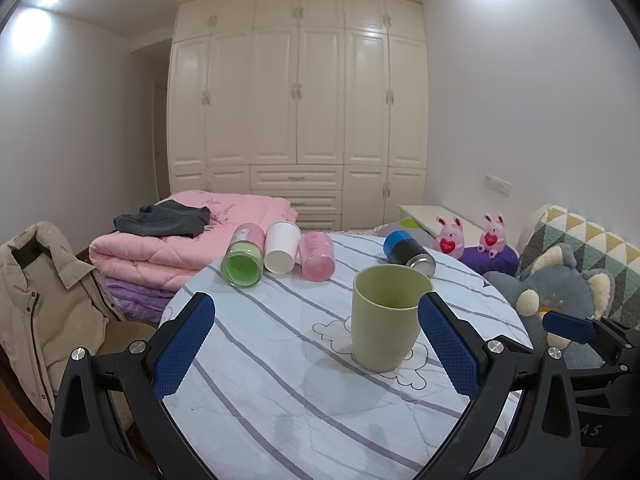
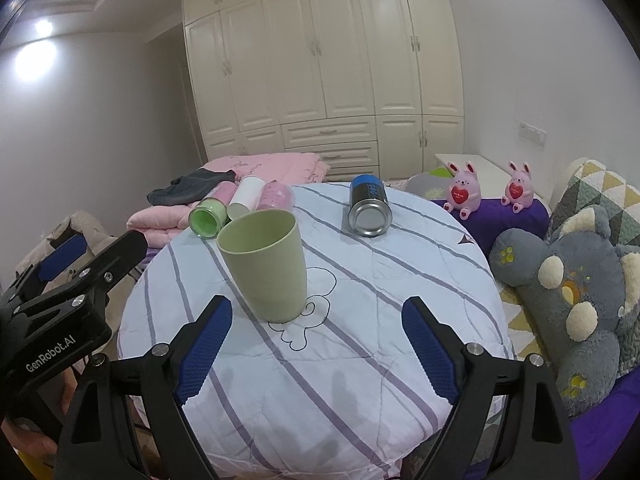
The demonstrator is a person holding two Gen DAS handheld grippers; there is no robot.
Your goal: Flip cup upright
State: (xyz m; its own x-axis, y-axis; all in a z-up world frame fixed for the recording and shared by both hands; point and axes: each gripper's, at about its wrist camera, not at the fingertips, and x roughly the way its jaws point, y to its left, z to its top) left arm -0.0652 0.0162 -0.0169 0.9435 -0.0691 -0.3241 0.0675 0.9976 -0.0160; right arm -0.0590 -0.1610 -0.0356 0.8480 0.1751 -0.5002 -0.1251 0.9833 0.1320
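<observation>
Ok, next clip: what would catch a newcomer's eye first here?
The pale green cup stands upright mid-table, mouth up, on the striped cloth. Behind it four containers lie tipped over: a green-bottomed jar, a white cup, a pink one and a blue-capped can. Both grippers hang open, empty.

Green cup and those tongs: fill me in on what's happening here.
A person holds two tongs over a round table. The green cup stands upright on it, mouth up, gripped by neither. The left tongs and the right tongs are both open and empty. Four other containers lie on their sides behind the cup.
</observation>
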